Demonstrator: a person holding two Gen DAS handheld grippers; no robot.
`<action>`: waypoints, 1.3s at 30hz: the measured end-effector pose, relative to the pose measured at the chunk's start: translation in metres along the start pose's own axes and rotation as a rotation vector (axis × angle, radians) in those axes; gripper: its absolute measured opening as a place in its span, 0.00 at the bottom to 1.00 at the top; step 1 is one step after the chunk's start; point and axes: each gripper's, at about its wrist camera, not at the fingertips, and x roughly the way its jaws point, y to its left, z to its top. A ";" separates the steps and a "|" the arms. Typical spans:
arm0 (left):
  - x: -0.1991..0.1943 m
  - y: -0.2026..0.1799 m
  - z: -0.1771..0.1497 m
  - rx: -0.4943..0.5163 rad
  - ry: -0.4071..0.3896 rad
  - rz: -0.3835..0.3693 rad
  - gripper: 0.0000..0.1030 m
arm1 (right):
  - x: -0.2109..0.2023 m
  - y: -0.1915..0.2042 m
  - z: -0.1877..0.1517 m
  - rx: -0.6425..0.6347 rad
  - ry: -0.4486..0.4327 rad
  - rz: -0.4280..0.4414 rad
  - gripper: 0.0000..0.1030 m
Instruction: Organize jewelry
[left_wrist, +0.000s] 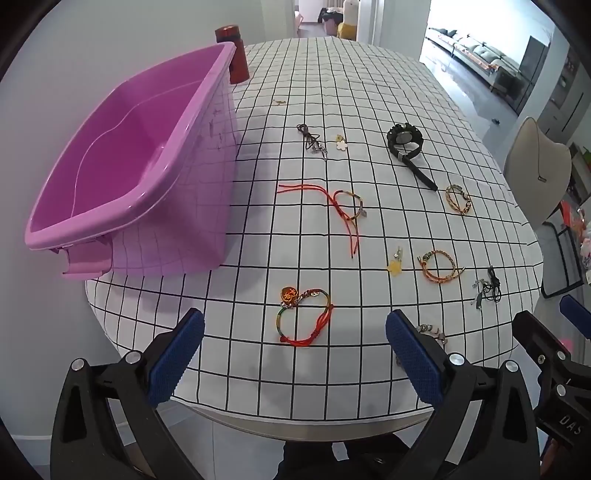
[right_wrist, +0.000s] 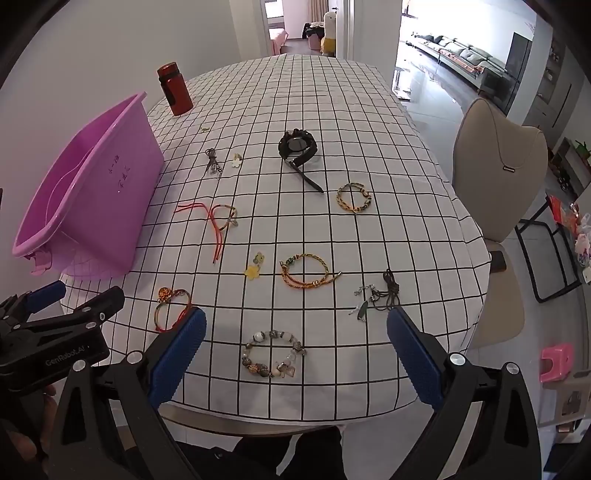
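1. Two views. Left wrist: left gripper (left_wrist: 293, 363) w/ fingers wide apart, nothing between, poised over charm bracelet (left_wrist: 303, 314) at 12 o'clock, likely first pick. Bin (left_wrist: 122, 155) at 10, empty, prob. the drop spot.
2. Right wrist: right gripper (right_wrist: 295, 363) also spread, empty; bead bracelet (right_wrist: 274, 353) lies between the tips. Watch (right_wrist: 298, 147) at 12, far.

The beaded bracelet (left_wrist: 432, 332) lies half hidden behind a blue pad (left_wrist: 413, 362).
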 end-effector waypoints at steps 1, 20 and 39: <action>-0.001 0.000 0.000 -0.001 -0.002 0.001 0.94 | 0.000 0.000 0.000 0.000 0.000 0.001 0.91; -0.005 0.000 0.000 -0.004 -0.019 0.004 0.94 | -0.004 0.000 -0.002 -0.004 -0.008 0.002 0.91; -0.009 0.001 -0.002 -0.010 -0.035 0.003 0.94 | -0.009 0.002 -0.001 -0.010 -0.022 0.001 0.91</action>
